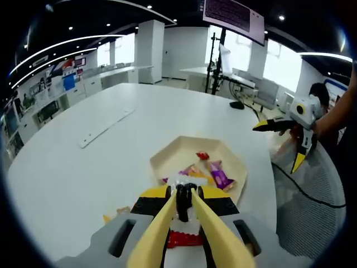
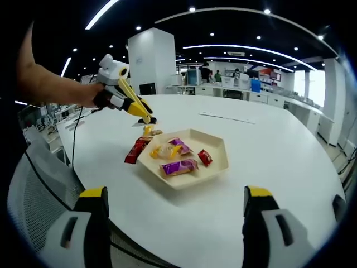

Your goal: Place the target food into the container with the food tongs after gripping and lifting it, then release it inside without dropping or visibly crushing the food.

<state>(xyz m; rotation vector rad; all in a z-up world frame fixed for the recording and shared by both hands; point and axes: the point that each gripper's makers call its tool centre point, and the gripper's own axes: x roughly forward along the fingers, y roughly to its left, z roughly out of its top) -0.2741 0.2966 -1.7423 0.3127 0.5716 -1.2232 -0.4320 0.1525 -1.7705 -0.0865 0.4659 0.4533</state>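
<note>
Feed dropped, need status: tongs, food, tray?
Left tongs shut near yellow snack. Right tongs open, back. Red packet lies beside tray.

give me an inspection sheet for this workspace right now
surface: white round table, mostly bare
job's things: hexagonal cream tray holding wrapped snacks, including a purple packet and a small red one; red packet on the table by the tray
clutter: flat white strip
grippers: left gripper jaws near together over the tray's near edge; right gripper jaws wide apart, holding nothing
cables: black cable off the table edge
surroundings: open office, mesh chair
</note>
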